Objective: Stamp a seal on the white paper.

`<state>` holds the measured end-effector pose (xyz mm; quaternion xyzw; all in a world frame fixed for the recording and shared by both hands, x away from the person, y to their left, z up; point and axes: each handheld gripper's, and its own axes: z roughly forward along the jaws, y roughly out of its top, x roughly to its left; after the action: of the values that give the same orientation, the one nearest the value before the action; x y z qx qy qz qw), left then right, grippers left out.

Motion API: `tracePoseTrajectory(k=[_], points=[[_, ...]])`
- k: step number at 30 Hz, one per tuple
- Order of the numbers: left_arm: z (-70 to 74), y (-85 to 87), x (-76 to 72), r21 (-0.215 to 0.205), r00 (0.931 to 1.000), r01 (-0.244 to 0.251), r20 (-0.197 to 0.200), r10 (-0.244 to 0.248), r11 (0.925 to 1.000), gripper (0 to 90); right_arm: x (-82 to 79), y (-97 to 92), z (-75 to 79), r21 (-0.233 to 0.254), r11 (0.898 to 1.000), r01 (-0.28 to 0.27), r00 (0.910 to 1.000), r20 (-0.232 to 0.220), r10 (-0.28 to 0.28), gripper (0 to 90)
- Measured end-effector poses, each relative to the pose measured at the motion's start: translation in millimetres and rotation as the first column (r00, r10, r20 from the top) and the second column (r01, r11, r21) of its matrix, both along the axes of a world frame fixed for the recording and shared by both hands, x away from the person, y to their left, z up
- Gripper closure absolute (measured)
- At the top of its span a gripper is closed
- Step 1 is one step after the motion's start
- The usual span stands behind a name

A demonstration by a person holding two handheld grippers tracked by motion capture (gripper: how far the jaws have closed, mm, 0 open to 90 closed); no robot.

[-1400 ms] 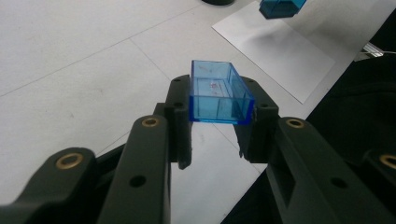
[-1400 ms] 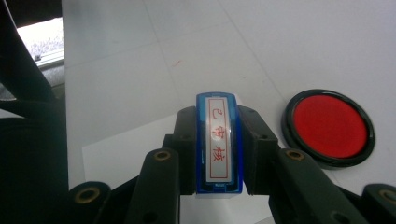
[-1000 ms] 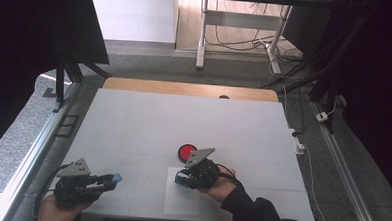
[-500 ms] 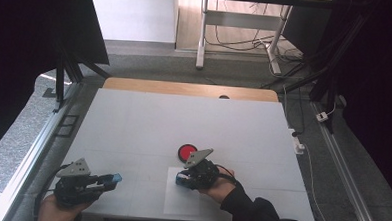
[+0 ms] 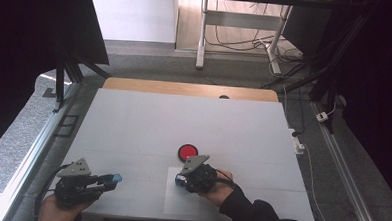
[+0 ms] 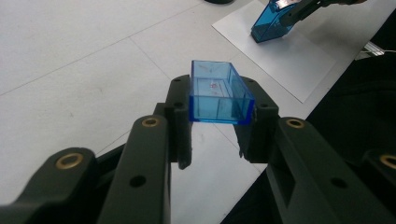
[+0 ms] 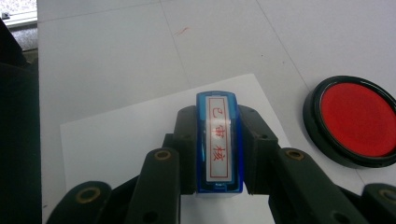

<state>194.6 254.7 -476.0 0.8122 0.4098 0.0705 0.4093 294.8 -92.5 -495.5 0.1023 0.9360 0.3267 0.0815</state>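
Right gripper view: right gripper (image 7: 218,154) clamps blue stamp (image 7: 219,144), red-character face up, above white paper sheet (image 7: 135,140); red ink pad (image 7: 356,120) just beside sheet. Left gripper (image 6: 212,119) grips clear blue stamp cap (image 6: 218,93), well apart at table's (image 5: 183,120) near left. Judgement: turn stamp face down, keep level, press squarely on sheet to avoid smudging.
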Motion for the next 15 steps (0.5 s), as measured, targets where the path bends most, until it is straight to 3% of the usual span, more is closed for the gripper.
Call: tracePoseTrajectory(k=[12,15], points=[[-0.1,0.0,0.0,0.001,1.0,0.0,-0.001,0.0,1.0,68.7,14.2,-9.7,-3.8,0.073,0.997,0.026,0.9938,-0.109,-0.018,71.6],[-0.1,0.1,0.0,0.001,1.0,0.0,-0.001,0.0,1.0,68.7,14.2,-9.6,-4.1,0.075,0.997,0.026,0.9938,-0.109,-0.018,71.6]])
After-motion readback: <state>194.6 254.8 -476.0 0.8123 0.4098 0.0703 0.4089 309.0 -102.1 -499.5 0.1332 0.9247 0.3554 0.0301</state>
